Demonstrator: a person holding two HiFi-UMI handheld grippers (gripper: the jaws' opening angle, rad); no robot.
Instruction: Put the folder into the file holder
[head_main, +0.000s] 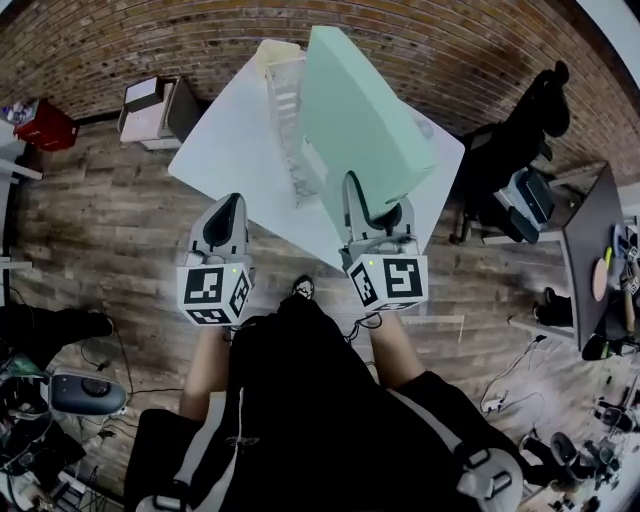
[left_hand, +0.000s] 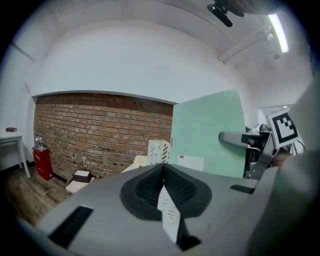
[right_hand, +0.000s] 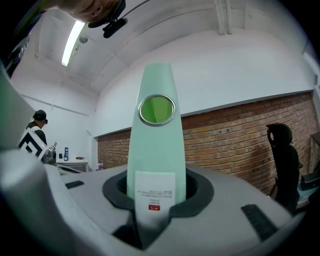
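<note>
A mint-green lever-arch folder (head_main: 360, 120) is held upright above the white table (head_main: 220, 150). My right gripper (head_main: 372, 218) is shut on the lower end of its spine. In the right gripper view the spine (right_hand: 156, 150), with its metal-rimmed finger hole and white label, stands between the jaws of the right gripper (right_hand: 156, 200). A white perforated file holder (head_main: 285, 110) stands on the table just left of the folder. It also shows past the left gripper (left_hand: 162, 170), beside the folder (left_hand: 210, 132). My left gripper (head_main: 225, 215) hovers at the table's near edge, shut and holding nothing.
A black office chair (head_main: 510, 150) and a dark desk (head_main: 590, 230) stand to the right. Boxes (head_main: 155, 108) and a red object (head_main: 45, 125) lie on the wooden floor at the far left. Cables and gear clutter the floor near me. A person (right_hand: 35, 135) stands at the left.
</note>
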